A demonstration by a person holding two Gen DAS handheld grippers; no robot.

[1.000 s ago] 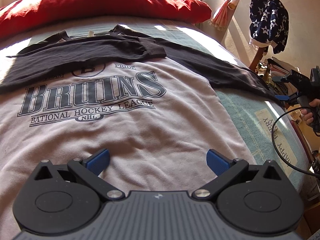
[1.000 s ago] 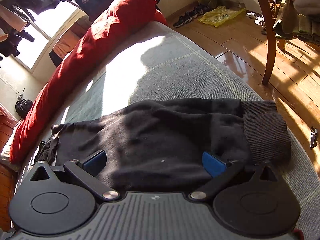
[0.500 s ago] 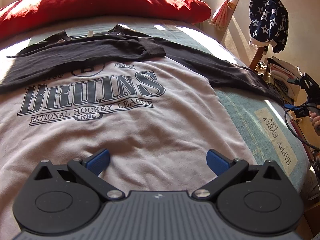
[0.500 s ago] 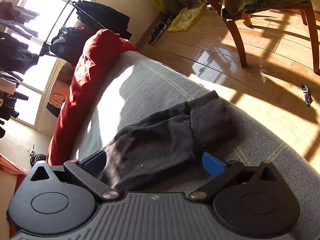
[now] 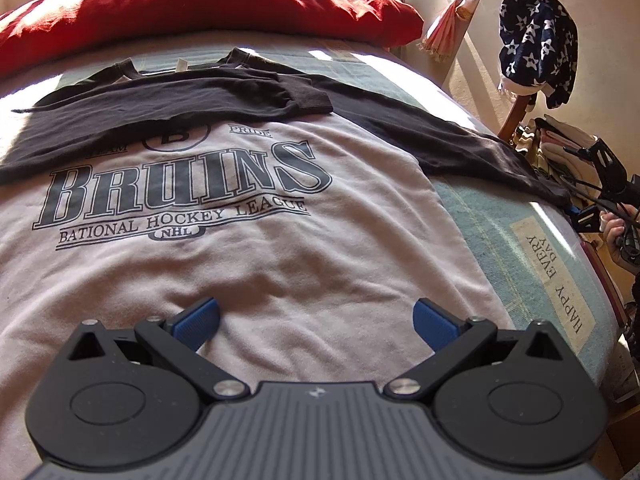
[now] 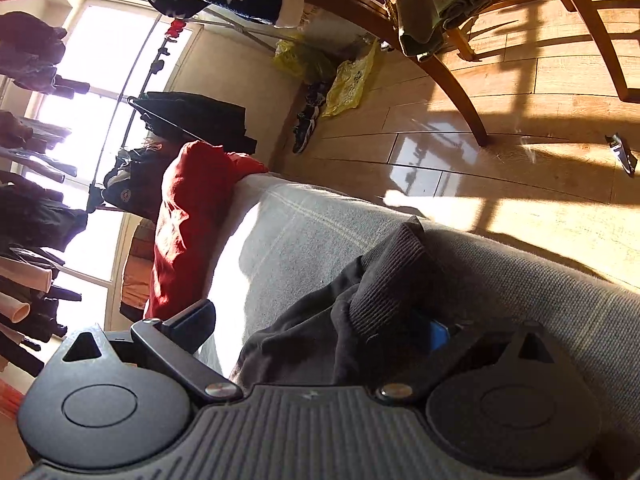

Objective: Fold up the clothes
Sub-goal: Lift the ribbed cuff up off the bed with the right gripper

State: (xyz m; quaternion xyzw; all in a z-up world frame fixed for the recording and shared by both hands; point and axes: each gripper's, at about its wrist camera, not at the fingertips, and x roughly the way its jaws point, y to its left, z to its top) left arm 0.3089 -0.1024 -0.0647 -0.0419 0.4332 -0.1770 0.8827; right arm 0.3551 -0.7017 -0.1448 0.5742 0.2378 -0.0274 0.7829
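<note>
Right gripper point(image 6: 320, 330) spread around black sleeve cuff point(image 6: 394, 276).

A pale grey sweatshirt point(image 5: 248, 248) with black sleeves lies flat, front up, on the bed point(image 5: 516, 232), printed "BRUINS". One black sleeve is folded across the chest; the other sleeve point(image 5: 472, 152) stretches toward the bed's edge, its ribbed cuff point(image 6: 392, 280) crumpled.

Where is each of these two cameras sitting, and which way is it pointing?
Left wrist: on the left gripper, low over the Bruins sweatshirt, facing the red pillow; a hand shows at right.
Right wrist: on the right gripper, at the bed's edge, tilted towards floor and window; the black sleeve lies between its open fingers.
Shared: red pillow, star-patterned cloth.
</note>
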